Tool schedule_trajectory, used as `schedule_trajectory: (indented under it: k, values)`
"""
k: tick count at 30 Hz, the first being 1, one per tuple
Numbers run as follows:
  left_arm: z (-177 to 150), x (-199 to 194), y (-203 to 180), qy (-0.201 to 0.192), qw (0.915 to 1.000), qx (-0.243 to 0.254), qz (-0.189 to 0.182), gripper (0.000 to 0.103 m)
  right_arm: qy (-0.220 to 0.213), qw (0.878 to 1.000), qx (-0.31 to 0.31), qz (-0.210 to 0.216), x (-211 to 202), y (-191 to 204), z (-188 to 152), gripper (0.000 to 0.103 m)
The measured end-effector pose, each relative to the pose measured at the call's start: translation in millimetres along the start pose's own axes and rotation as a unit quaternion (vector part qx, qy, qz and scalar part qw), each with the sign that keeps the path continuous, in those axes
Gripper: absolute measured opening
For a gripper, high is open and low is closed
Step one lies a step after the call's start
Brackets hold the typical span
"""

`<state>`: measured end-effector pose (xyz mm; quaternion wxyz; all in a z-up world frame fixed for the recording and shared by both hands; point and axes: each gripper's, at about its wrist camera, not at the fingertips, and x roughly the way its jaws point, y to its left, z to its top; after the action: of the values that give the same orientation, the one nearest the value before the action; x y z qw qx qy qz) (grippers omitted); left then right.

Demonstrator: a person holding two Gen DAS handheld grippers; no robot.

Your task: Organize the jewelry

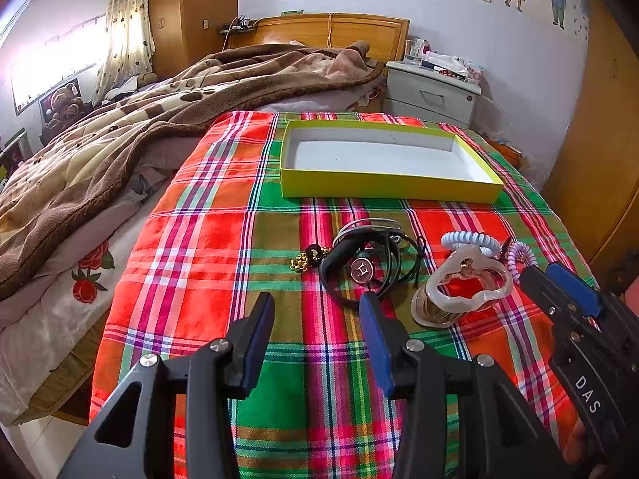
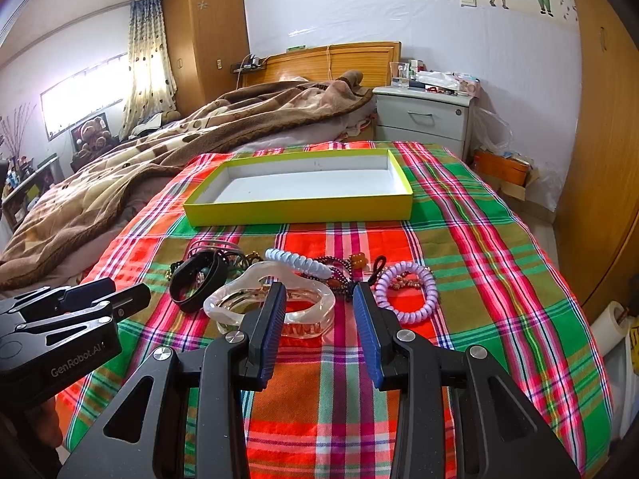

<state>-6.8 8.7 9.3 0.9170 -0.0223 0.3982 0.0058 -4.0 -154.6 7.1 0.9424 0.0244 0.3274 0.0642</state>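
Note:
A pile of jewelry lies on the plaid cloth in front of an empty yellow-green box (image 1: 389,191) (image 2: 297,209). It holds a black band with a round pendant (image 1: 361,269), a clear wavy bangle (image 1: 467,283) (image 2: 275,307), a pale blue coil tie (image 1: 471,239) (image 2: 297,261), a purple coil tie (image 2: 409,291) and a small gold piece (image 1: 299,263). My left gripper (image 1: 317,311) stands open just short of the black band, nothing between its pads. My right gripper (image 2: 319,299) is open too, at the bangle's near right edge.
The plaid cloth (image 1: 223,247) covers the foot of a bed. A brown blanket (image 1: 120,139) lies heaped to the left. A white nightstand (image 1: 433,94) stands behind the box, with wooden wardrobe doors (image 2: 603,159) at the right. The cloth drops off at its left and right edges.

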Motion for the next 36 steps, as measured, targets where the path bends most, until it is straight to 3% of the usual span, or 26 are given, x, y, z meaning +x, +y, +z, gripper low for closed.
schedule_trajectory:
  k: [36]
  values:
    - [-0.9,0.1,2.1,-0.002,1.0,0.0,-0.002,0.046,0.0,1.0,-0.001,0.001,-0.6,2.1,-0.3,0.036]
